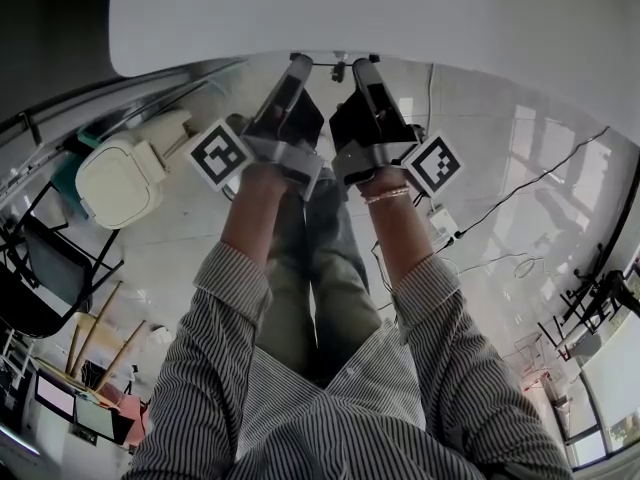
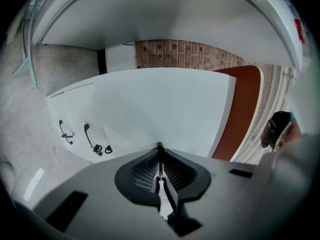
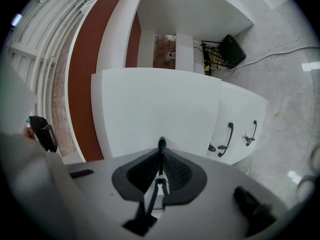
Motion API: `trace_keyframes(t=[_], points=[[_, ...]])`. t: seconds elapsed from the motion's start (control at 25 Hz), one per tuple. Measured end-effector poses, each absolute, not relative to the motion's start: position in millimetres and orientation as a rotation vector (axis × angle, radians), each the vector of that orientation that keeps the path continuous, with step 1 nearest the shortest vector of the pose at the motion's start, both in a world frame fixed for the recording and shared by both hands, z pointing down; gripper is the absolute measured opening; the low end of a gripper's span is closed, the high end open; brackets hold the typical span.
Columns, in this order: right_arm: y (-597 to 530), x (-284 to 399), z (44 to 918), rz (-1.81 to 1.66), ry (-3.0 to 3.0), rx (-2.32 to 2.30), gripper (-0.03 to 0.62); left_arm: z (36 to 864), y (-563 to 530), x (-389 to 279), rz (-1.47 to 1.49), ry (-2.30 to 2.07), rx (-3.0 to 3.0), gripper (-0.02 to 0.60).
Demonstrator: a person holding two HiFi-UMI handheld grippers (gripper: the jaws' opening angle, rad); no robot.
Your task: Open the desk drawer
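Your left gripper (image 2: 160, 147) — jaws pressed together, nothing in them, aimed at the bare white desk (image 2: 165, 109) panel. The drawer (image 2: 75, 115) lies off to the side, well apart, shut, its black handle (image 2: 88, 134) untouched. Your right gripper (image 3: 161, 144) — likewise closed and empty, close beside the left. Step in hand, by my reading: the approach, not yet at the drawer. Next you'd part one pair of jaws, swing across to the handle, close round it.

I hold two tongs: left tongs (image 1: 299, 63), right tongs (image 1: 363, 64). I see one white counter (image 1: 400, 8) and two black drawer handles (image 3: 229, 134).
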State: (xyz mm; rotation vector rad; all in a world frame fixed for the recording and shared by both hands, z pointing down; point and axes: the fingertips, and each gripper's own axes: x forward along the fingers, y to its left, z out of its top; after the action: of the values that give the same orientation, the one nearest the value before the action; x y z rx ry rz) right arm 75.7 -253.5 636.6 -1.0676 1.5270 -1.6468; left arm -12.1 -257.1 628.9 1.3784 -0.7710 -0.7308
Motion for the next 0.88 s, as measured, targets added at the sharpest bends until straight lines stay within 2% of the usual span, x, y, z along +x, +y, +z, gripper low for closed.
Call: trace_keyframes(t=[0.88], points=[[-175.9,69.8,630.9,-1.696,1.540,-1.075,0.037,628.3,-177.1,-16.8,-0.628,-0.741,1.349,0.041]])
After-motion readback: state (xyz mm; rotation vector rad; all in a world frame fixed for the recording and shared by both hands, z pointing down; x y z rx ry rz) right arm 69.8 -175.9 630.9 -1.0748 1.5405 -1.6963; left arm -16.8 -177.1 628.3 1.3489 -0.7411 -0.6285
